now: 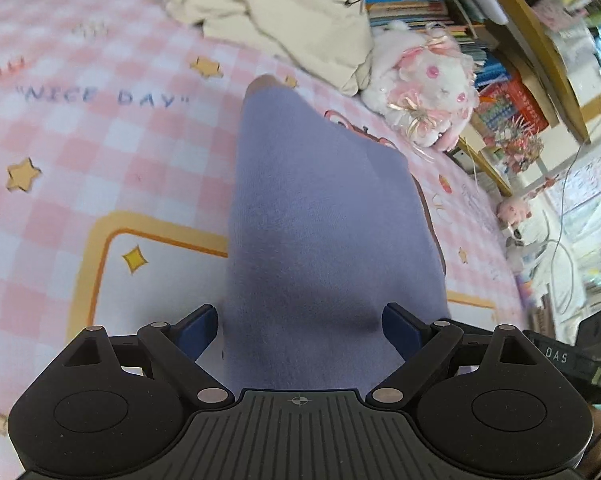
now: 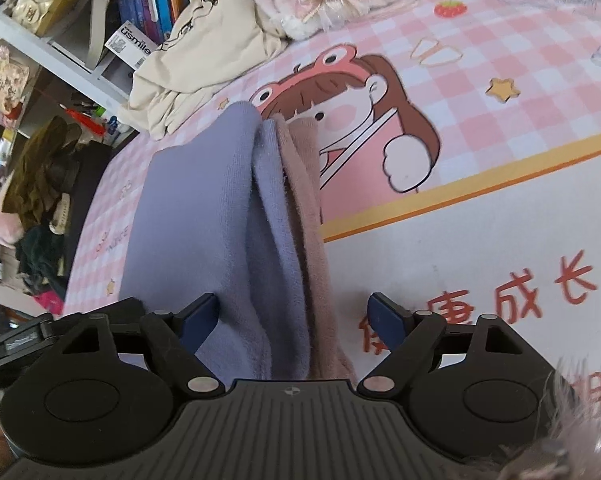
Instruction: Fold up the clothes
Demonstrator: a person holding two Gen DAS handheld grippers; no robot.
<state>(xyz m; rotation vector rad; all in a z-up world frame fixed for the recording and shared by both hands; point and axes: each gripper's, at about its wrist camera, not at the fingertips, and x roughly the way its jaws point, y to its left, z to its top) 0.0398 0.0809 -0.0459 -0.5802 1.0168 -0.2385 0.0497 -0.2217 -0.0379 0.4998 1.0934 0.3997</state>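
A lavender-blue garment (image 1: 320,220) lies stretched over the pink checked bed cover (image 1: 100,140) and runs from between my left gripper's (image 1: 300,326) fingers away up the view. The left jaws stand wide apart with the cloth filling the gap, not pinched. In the right wrist view the same garment (image 2: 196,216) shows folded layers with a dusty-pink inner layer (image 2: 308,208) on its right side. My right gripper (image 2: 294,316) is open too, its blue pads on either side of the cloth's near edge.
A crumpled cream garment (image 1: 284,12) and a white-pink plush toy (image 1: 424,84) lie at the bed's far edge, by shelves of books (image 1: 412,0). The left gripper body (image 2: 24,340) shows at the right view's lower left. Clutter (image 2: 40,200) lies beside the bed.
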